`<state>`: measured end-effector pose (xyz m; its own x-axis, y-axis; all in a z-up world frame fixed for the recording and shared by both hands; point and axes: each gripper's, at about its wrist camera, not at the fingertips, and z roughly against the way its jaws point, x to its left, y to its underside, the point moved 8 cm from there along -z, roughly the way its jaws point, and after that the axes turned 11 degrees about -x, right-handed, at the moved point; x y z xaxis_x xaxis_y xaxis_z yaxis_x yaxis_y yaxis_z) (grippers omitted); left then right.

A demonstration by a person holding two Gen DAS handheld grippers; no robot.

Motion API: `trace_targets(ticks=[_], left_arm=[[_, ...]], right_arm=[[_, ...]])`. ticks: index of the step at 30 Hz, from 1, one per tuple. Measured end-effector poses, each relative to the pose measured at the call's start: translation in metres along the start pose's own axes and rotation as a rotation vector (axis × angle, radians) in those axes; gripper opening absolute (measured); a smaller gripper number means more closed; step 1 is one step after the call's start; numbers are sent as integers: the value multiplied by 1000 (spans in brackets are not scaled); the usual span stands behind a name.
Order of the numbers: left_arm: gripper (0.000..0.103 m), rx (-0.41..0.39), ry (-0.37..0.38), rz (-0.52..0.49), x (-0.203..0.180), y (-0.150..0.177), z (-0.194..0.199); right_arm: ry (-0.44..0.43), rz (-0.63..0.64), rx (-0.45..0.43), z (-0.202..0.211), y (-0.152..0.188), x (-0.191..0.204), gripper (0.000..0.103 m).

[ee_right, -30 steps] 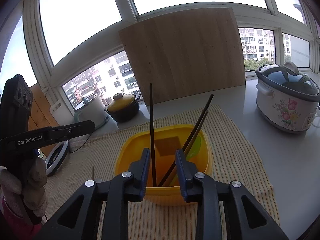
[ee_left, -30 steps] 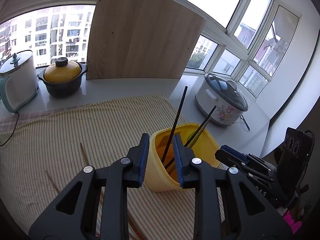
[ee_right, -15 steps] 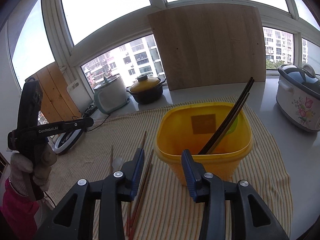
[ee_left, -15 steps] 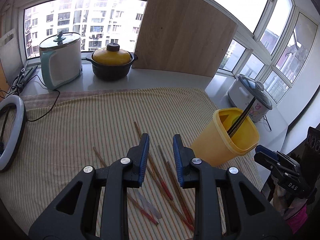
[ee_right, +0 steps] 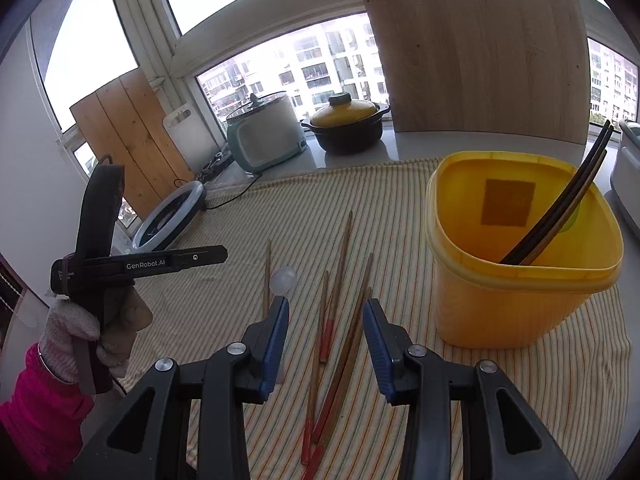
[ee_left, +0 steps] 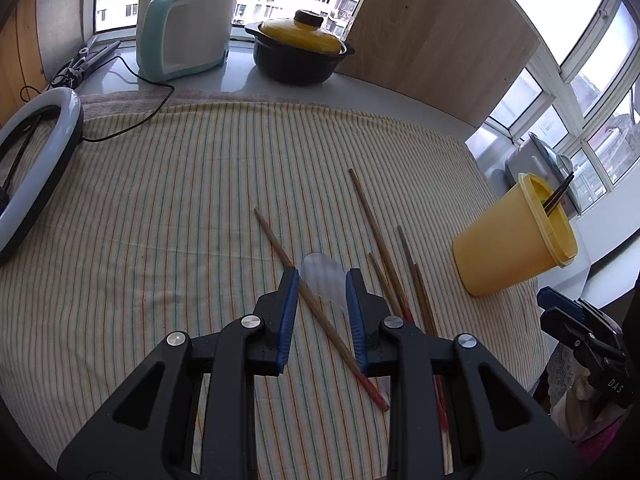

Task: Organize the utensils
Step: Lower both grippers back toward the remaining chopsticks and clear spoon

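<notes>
The left tool (ee_left: 322,280), low centre of its view, gapes with nothing gripped; between its blue pads lie a clear plastic spoon (ee_left: 324,276) and one of the red-tipped wooden chopsticks (ee_left: 320,308) scattered on the striped cloth (ee_left: 180,208) covering the bench. The right tool (ee_right: 325,312) is likewise spread wide and empty. At right stands a yellow plastic tub (ee_right: 520,304) holding dark chopsticks (ee_right: 560,200).

Glossy plastic tub (ee_right: 520,304), wooden chopsticks (ee_left: 372,220)
</notes>
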<state>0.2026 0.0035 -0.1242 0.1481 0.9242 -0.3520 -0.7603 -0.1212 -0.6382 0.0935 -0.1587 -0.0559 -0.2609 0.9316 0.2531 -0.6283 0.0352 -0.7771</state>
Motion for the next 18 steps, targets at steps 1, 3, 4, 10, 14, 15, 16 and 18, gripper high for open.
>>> trace_targets(ticks=[1,3,4,10,14,15,16,18], left_arm=[[23,10,-2,11,3,2,-4],[23,23,-13,25,9,5,-11],[23,28,-22,28,13,5,-16],[23,69,-60,80,32,7,-39],[23,87,-65,106,35,6,-52],[23,91,-69,106,35,6,-54],[23,94,-74,104,34,7,-57],[23,101,-82,99,31,7,-62]], right_arm=[[-10,2,17,-6,3,4,41],[-23,14,48,-17,9,11,41],[-29,23,64,-22,12,14,41],[-57,32,154,-50,28,25,41],[-64,25,197,-64,35,25,39],[-67,18,208,-68,36,25,38],[-70,11,219,-72,38,24,38],[-74,0,240,-77,41,24,37]])
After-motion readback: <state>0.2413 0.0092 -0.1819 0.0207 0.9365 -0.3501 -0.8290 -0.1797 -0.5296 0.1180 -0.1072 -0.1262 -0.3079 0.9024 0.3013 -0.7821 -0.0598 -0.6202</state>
